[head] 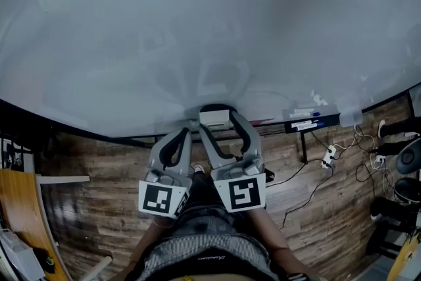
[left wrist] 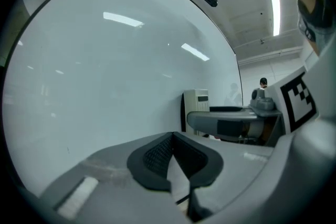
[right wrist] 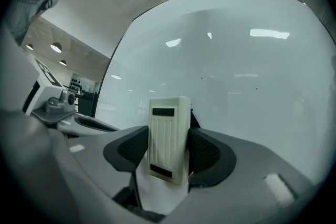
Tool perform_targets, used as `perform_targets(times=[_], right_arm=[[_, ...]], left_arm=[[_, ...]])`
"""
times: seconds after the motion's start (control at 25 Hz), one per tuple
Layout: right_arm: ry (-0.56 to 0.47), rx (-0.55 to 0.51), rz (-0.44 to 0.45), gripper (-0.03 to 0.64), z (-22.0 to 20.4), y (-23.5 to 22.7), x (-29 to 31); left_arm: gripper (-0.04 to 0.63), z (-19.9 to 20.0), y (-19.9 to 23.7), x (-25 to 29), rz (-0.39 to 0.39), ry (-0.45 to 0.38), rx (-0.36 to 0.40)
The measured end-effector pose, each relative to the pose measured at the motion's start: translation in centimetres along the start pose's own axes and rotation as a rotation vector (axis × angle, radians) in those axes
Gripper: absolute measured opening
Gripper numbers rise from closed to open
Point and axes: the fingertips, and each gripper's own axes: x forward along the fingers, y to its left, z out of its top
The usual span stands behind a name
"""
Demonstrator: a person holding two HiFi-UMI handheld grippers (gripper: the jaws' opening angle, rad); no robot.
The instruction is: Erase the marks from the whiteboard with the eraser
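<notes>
Two matching tools here: the left gripper (head: 185,133) and the right gripper (head: 215,116) both have pale grey moulded shells, with curved arms and dark cut-outs through them. Each carries a white marker cube with a black square pattern, the left cube (head: 163,199) and the right cube (head: 245,193). Up close, the pads (right wrist: 207,153) are black with a fine grid texture, and a white strip (left wrist: 79,196) sits on the grey shell. The person wears a grey, finely striped top (head: 207,252).

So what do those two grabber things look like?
Both are smooth grey plastic. The left gripper and right gripper each have two curved fingers, lined at the tips with dark, bumpy pads. A cube sits on each, left cube and right cube, white with black square patterns. The person wears a grey, finely striped top.
</notes>
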Motion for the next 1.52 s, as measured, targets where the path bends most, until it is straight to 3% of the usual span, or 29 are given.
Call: perform_targets(times=[0.4, 0.68, 0.84, 1.2, 1.52], right_arm=[[-0.026, 0.025, -0.022, 0.247, -0.4, -0.9, 0.0], [-0.029, 0.002, -0.028, 0.247, -0.4, -0.9, -0.1], [-0.036, 0.013, -0.011, 0.247, -0.5, -1.9, -0.9], [-0.055, 0.015, 0.051, 0.247, 0.3, -6.1, -3.2], [-0.057, 0.015, 0.055, 0.247, -1.6, -12.3, -6.0]], left_arm=[[0.003, 0.2, -1.7, 2.2, -0.137, -0.013, -0.022], [0.003, -0.6, -2.9, 2.8, -0.214, -0.010, 0.028], [0.003, -0.9, -3.8, 3.3, -0.184, 0.019, -0.005], [0.003, -0.6, -6.0, 5.2, -0.076, 0.023, 0.034], [0.003, -1.0, -12.1, 8.8, -0.086, 0.033, 0.041]])
